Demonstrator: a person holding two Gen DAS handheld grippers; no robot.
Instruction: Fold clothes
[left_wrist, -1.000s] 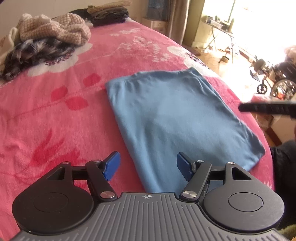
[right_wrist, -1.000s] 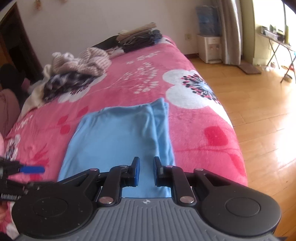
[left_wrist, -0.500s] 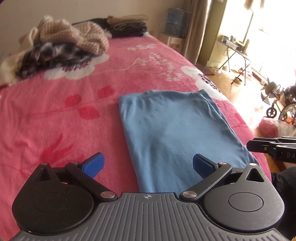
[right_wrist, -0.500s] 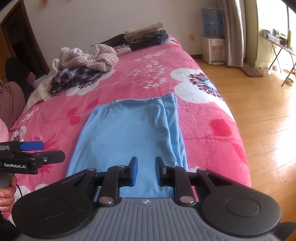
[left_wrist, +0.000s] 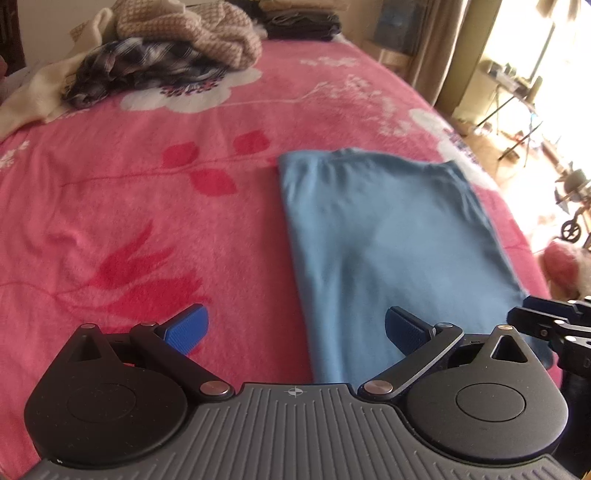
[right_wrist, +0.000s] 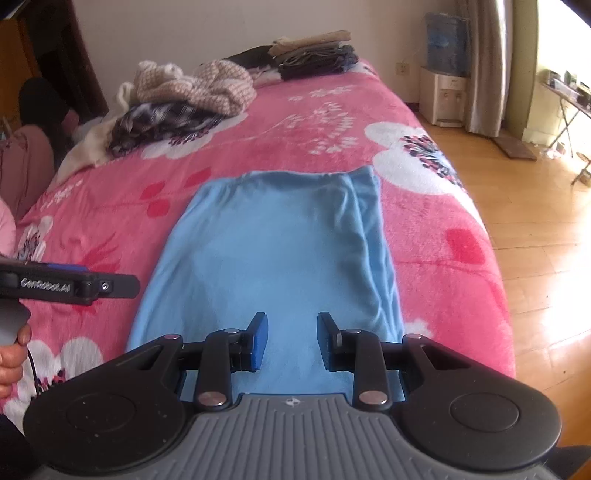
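Meanwhile, both grippers hover over a folded light-blue cotton garment (right_wrist: 273, 251) on the pink floral bed (left_wrist: 147, 206): left gripper (left_wrist: 295, 328) spread wide, right gripper (right_wrist: 291, 341) parted, empty.

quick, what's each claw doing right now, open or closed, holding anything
Left claw: wide open, holding nothing, over the near left edge of the blue garment.
Right claw: partly open, holding nothing, above the same garment.

Folded garment (right_wrist: 280, 251) on bed (right_wrist: 436, 236); clothes heap (right_wrist: 184, 99) behind, left.
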